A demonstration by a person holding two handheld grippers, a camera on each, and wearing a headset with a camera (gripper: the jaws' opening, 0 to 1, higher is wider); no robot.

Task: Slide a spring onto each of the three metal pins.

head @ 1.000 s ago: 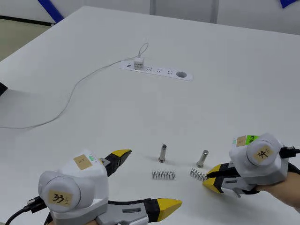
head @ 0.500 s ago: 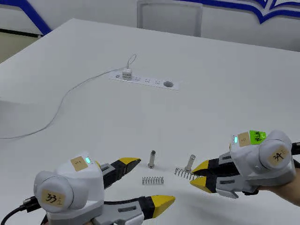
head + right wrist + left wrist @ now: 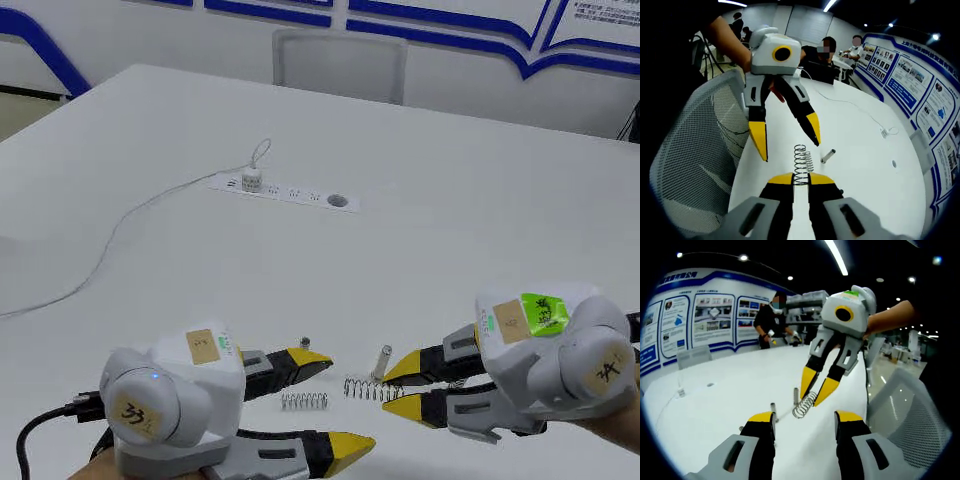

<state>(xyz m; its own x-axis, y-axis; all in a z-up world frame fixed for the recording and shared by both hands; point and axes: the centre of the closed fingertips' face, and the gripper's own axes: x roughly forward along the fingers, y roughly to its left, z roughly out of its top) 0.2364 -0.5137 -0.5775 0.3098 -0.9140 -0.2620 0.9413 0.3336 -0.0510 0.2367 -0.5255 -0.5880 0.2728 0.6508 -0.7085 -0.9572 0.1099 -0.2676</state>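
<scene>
R claw [image 3: 394,390] is pinching one end of a spring [image 3: 365,388], w/ the coil sticking out twd the L claw [image 3: 333,402], whose jaws are spread wide. I see a second spring [image 3: 303,401] lying on the surface [image 3: 450,250] near its front edge, betw. the L jaws. One pin [image 3: 381,360] stands upright just behind the held spring.

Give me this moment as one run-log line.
right gripper: shut on spring | left gripper: open, holding nothing | second spring: lying on table | right pin, left pin: upright, bare
</scene>
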